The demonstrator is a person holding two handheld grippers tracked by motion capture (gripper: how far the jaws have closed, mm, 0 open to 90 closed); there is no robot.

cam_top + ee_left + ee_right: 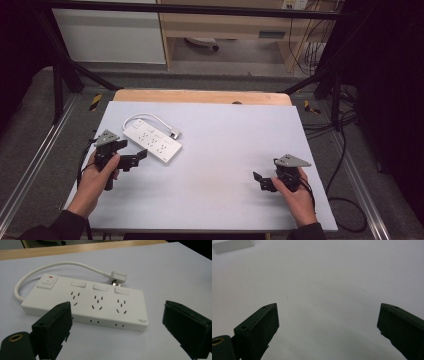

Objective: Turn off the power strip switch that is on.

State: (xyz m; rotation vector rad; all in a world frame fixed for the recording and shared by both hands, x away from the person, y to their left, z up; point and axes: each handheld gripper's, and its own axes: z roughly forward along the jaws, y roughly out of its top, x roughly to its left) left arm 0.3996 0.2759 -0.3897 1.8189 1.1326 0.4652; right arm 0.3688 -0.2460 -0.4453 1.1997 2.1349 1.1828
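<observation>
Two hands are entering from the bottom of the frame. Left gripper [134, 161], jaws spread and empty, is hovering just beside the white power strip [152, 140], which is lying left of centre on the tabletop [235, 145], long axis running toward lower right. Right gripper [262, 181], also spread, is sitting well apart.

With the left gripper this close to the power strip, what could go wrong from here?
The left gripper is open beside the power strip; a grab across its smooth white body may slip or push it along the table. The cord loops behind with its plug loose, so lifting could drag or swing it.
</observation>
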